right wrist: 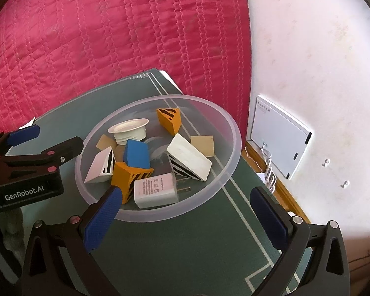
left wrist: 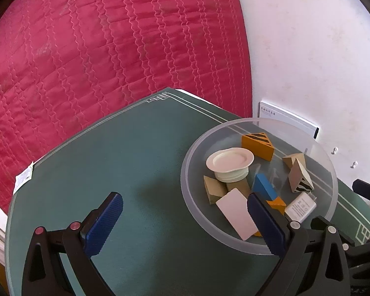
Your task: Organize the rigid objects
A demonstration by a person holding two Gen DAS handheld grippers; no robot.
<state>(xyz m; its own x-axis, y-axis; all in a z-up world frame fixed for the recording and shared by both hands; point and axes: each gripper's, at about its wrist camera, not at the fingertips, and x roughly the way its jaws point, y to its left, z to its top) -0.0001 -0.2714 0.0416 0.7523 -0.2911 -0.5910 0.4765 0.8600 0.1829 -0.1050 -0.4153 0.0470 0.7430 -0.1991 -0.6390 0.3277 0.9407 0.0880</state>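
Bowl (right wrist: 230, 125): frosted translucent plastic, smooth. Wedge blocks (right wrist: 171, 120): painted wood, matt. Charger (right wrist: 155, 190): glossy white plastic, metal prongs. Table mat (left wrist: 98, 153): matt green. Bedspread (left wrist: 98, 49): quilted pink cloth. Finger pads (right wrist: 101, 222): ribbed blue.

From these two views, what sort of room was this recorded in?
Probably a bedroom at home: a red quilted bedspread fills the background, and a small green-topped table stands against it near a white wall, holding a clear bowl of oddments.
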